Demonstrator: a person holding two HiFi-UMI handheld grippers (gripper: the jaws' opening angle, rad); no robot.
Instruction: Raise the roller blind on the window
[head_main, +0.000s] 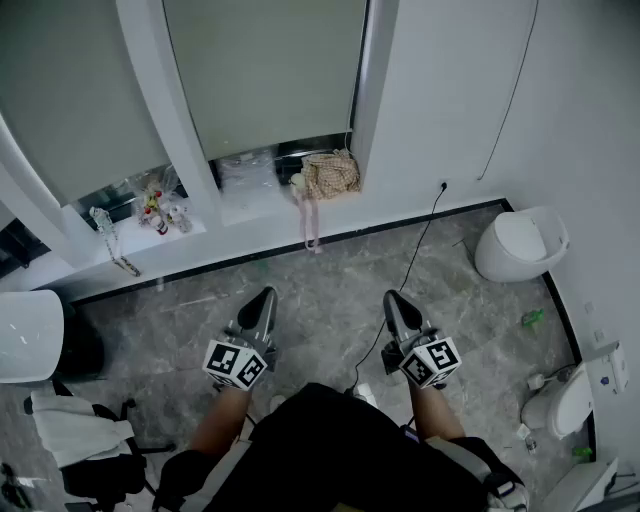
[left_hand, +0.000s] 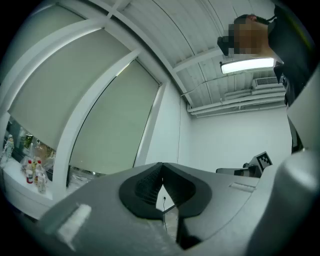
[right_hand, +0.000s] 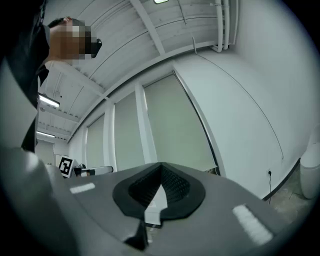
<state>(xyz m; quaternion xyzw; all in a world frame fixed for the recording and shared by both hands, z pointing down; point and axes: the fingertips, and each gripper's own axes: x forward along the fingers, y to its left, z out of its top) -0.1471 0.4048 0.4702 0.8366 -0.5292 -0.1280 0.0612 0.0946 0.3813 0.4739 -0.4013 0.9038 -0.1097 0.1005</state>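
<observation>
While facing the fully lowered roller blind (head_main: 265, 75), holds left gripper (head_main: 268, 294) and right gripper (head_main: 390, 297) clenched empty, well short of it; raising not begun.

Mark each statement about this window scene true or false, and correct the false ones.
1. The left hand-held gripper and the right hand-held gripper are shut and empty. True.
2. The roller blind is fully raised. False: it hangs low, leaving only a gap above the window sill.
3. A checkered bag lies on the window sill. True.
4. The left hand-held gripper touches the roller blind. False: it is held over the floor, apart from it.
</observation>
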